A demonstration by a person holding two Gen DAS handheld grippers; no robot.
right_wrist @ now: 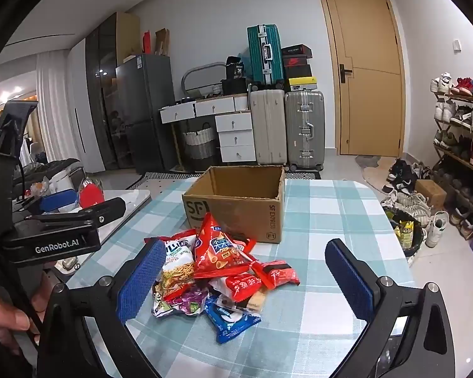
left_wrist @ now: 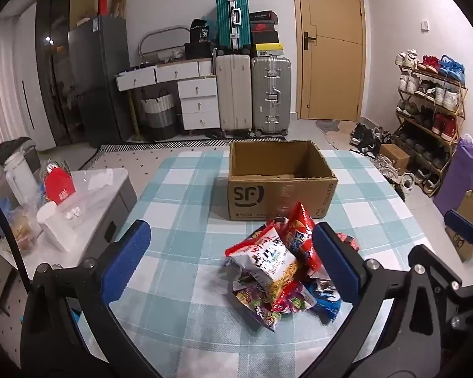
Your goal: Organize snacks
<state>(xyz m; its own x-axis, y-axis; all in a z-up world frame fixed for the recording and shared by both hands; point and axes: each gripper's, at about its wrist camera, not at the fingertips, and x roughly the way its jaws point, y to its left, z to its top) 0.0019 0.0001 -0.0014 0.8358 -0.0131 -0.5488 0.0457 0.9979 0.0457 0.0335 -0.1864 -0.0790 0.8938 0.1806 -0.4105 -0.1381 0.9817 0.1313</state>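
checked teal-and-white cloth covers the surface under me. my left tongs hang above it with the blue pads spread wide and nothing between them but air; the right pad sits in front of the near edge of the snack pile. my right tongs are spread just as wide and hold nothing, hovering over the same pile, with the left pad in front of its left side. within the heap, a red chip bag stands tilted on top, a white noodle-snack bag lies beside it, small red packets spill to the right, and a blue packet lies nearest me. just behind the pile, close to it, stands an open cardboard box printed "sf", flaps gone, its inside looking bare as far as i can see. from the right wrist view my left hand shows gripping the other tool. beyond the surface stand suitcases, white drawers, a yellow door and a shoe rack.
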